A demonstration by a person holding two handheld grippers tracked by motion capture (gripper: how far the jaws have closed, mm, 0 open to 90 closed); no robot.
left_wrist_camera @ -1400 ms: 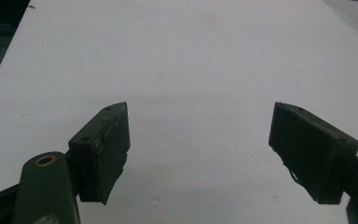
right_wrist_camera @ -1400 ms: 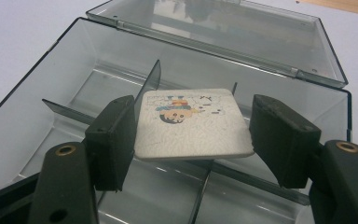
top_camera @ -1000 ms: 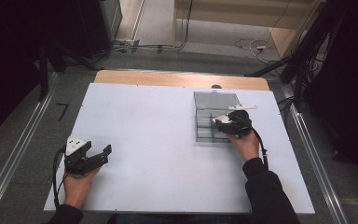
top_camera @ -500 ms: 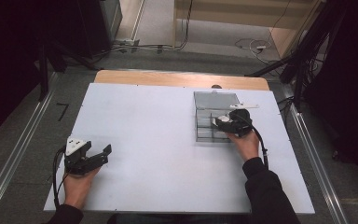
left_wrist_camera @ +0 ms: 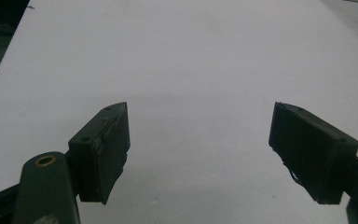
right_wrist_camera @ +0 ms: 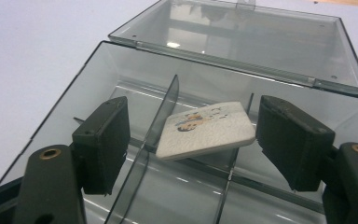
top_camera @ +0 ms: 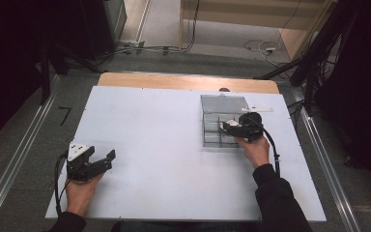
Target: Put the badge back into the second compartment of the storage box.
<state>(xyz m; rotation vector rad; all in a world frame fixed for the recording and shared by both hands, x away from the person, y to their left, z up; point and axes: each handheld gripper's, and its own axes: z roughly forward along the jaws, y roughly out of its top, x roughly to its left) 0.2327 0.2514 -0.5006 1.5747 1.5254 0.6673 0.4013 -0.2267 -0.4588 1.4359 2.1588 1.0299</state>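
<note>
Nothing has shifted on the table since the earlier frames except my right gripper (right_wrist_camera: 191,140): its jaws have just been opening, and the white eraser (right_wrist_camera: 206,130) between them is no longer pinched. It sits tilted in the clear box (top_camera: 222,126), propped, I think, on a divider (right_wrist_camera: 161,119) rather than flat in a compartment, though the see-through plastic makes that hard to read. I hold low over the box so the drop is short. Its lid (right_wrist_camera: 256,37) lies folded back. My left gripper (top_camera: 92,162) rests spread wide, idle on the white table (top_camera: 149,135).
</note>
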